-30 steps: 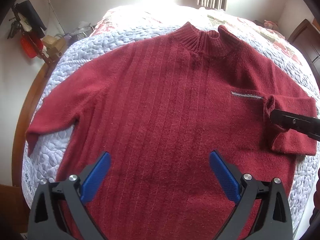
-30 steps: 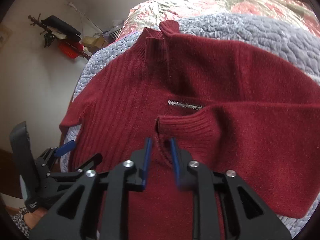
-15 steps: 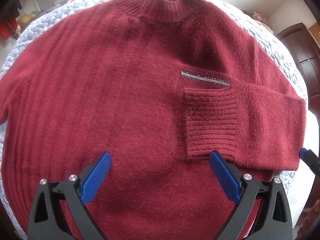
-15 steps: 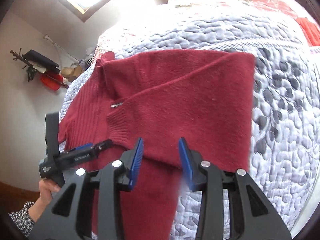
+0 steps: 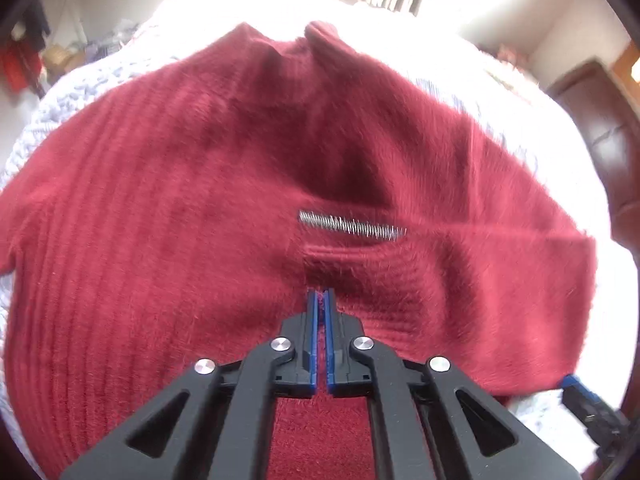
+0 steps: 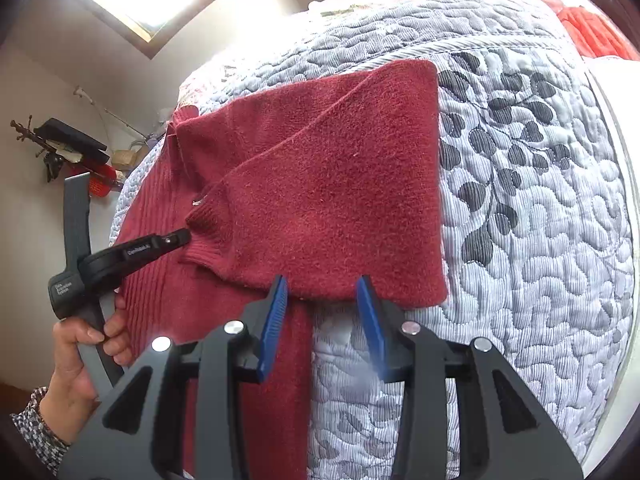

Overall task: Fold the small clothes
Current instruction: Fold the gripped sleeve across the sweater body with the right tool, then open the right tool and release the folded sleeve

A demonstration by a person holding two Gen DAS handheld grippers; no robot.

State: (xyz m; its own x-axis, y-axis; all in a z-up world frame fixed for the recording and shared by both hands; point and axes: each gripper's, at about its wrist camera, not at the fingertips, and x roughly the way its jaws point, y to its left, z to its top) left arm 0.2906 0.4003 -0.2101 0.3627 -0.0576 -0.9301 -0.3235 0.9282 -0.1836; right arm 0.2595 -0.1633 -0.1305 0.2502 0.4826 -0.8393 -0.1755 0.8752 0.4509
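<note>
Dark red knitted sweater (image 5: 200, 208) lies spread on a bed under a pale blue-grey quilted bedspread (image 6: 540, 240), its right sleeve folded across the chest so the ribbed cuff (image 5: 380, 280) sits just below a short silver zip (image 5: 352, 226). The left claw (image 5: 320, 300) has its blue pads pressed together on a pinch of the knit at the cuff's near edge. The right claw (image 6: 322, 304) stands with its pads apart, over the lower edge of the folded sleeve, gripping nothing.

The right wrist view shows the folded side of the sweater ending in a straight edge (image 6: 438, 184), with a broad stretch of bare bedspread beyond it toward the bed's rim, and more open quilt below the sleeve. It also shows a hand (image 6: 80, 360) with a patterned cuff holding the left tool's handle, and a wall rack with dark and red items (image 6: 72, 148).

The left wrist view, blurred, gives the collar (image 5: 288, 40) at the far side, the ribbed body reaching the left edge of the quilt, a dark wooden door (image 5: 600, 120) and a bright window.
</note>
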